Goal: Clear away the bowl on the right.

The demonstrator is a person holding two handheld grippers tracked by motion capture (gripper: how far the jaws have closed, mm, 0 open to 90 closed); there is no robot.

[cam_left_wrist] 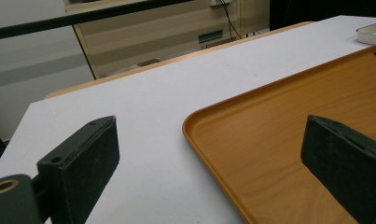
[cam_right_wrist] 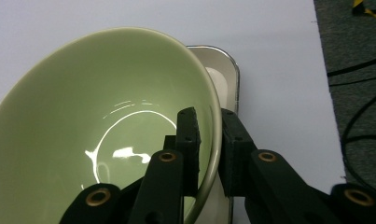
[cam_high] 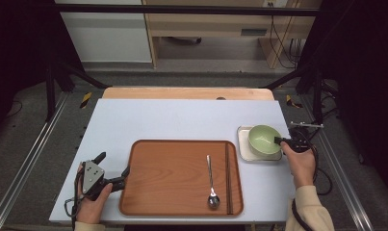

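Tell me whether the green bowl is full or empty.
Empty: the right gripper view shows the green bowl's bare glossy inside, with the right gripper pinching its rim.

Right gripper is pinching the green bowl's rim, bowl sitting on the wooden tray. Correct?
Not quite. The right gripper does pinch the bowl rim, but the bowl sits on the small white tray beside the wooden tray, as the high view shows.

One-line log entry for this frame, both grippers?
right gripper: shut on rim of pale green ceramic bowl | bowl: over small white rectangular tray | left gripper: open, straddling edge of brown wooden tray
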